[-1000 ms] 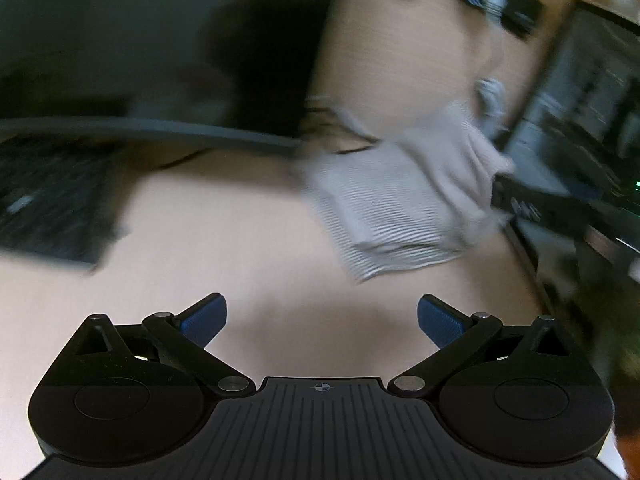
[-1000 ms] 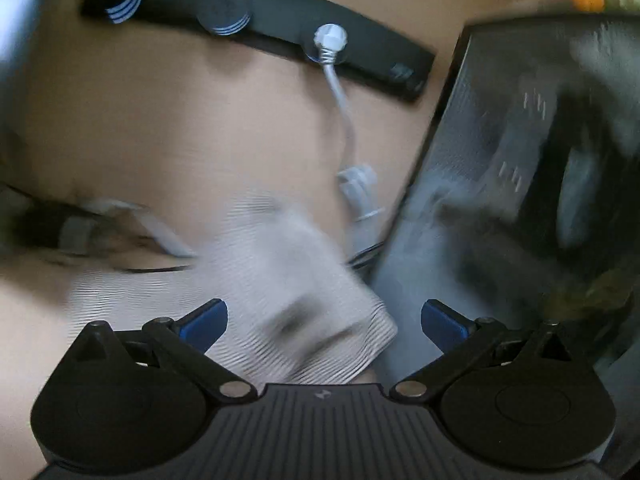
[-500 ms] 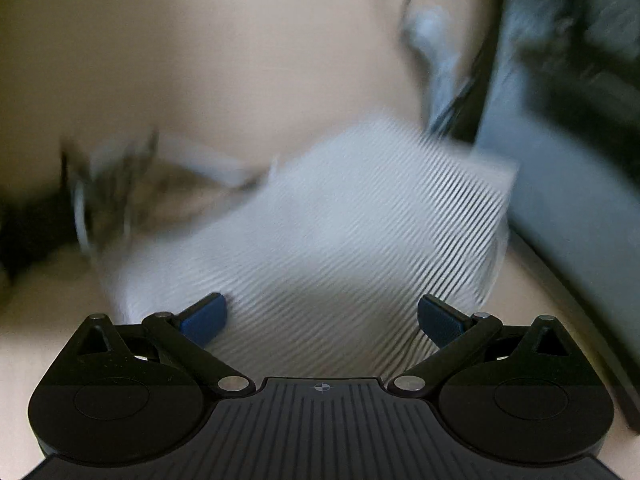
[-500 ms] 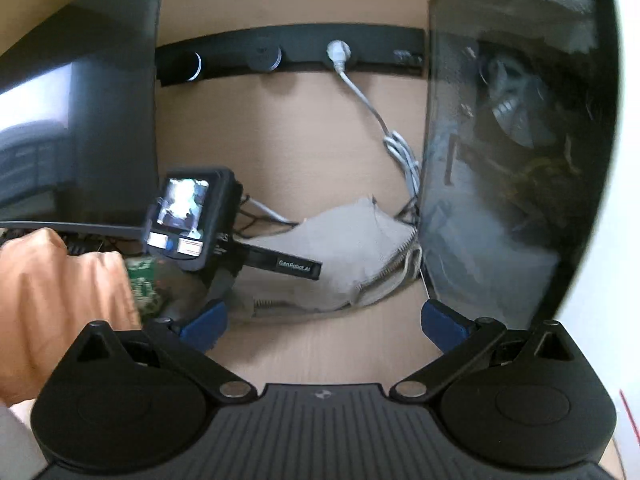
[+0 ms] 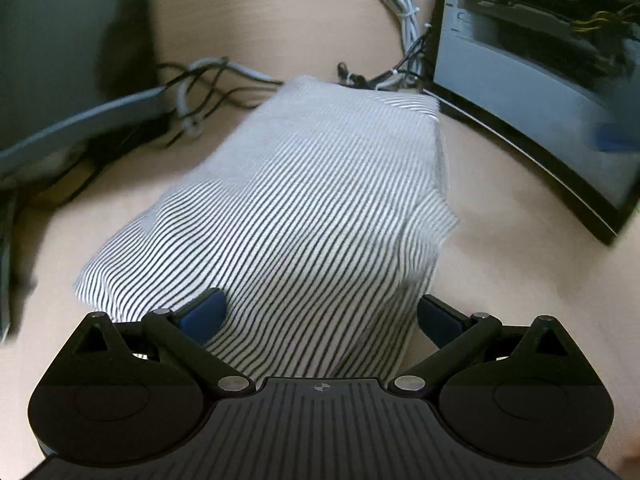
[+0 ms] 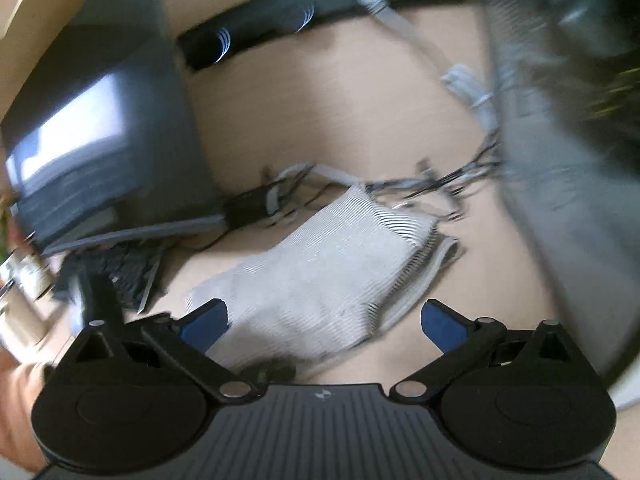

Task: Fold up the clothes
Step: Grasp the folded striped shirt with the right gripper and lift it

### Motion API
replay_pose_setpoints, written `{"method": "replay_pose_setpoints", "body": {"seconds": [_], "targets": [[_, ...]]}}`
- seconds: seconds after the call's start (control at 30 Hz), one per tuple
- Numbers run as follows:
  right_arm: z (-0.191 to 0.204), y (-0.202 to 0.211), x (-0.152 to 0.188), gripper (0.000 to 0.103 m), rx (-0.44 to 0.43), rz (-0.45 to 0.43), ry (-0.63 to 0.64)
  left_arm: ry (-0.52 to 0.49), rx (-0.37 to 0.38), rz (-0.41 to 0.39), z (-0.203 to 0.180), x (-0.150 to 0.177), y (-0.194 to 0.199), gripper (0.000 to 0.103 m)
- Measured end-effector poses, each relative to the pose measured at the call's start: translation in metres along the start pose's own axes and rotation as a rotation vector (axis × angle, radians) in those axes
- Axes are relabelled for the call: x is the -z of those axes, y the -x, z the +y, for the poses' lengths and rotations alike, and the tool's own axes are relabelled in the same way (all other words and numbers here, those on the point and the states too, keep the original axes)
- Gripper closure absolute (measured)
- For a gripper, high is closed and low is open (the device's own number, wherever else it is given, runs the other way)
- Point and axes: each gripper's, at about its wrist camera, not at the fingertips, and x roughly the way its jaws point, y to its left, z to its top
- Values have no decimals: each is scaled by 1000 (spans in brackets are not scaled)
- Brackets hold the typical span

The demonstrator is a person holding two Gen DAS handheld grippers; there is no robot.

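Note:
A folded grey-and-white striped garment (image 5: 304,208) lies on the light wooden desk (image 5: 520,280), its far end near a tangle of cables. My left gripper (image 5: 320,316) is open just over the garment's near edge, with the cloth showing between its blue-tipped fingers (image 5: 204,312). The right wrist view is blurred by motion; there the same folded garment (image 6: 332,276) lies ahead, and my right gripper (image 6: 324,320) is open over its near part. Neither gripper holds the cloth.
A computer case with a glass side (image 5: 540,80) stands at the right. A monitor (image 6: 100,160) on its base (image 5: 80,124), a keyboard (image 6: 120,276) and tangled cables (image 5: 200,92) are at the left and back. A black power strip (image 6: 320,20) runs along the rear.
My left gripper has closed in on the striped garment, which now fills its view. The right wrist view has swung and blurred, and the other gripper has left its view.

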Motion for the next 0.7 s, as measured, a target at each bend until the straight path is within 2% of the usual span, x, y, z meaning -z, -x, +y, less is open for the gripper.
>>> {"method": "replay_pose_setpoints", "body": {"seconds": [0.2, 0.33, 0.37, 0.43, 0.53, 0.7], "targets": [[29, -96, -19, 0, -27, 55, 97, 82, -28, 27, 12, 33, 45, 0], [32, -161, -15, 0, -14, 186, 20, 98, -21, 21, 24, 43, 62, 0], [39, -162, -9, 0, 19, 166, 50, 106, -8, 13, 29, 44, 65, 0], [54, -160, 3, 0, 78, 186, 115, 133, 13, 0, 40, 45, 69, 0], [73, -148, 22, 0, 156, 213, 167, 144, -13, -13, 52, 46, 69, 0], [81, -121, 38, 0, 169, 247, 111, 139, -15, -29, 70, 41, 66, 0]]}}
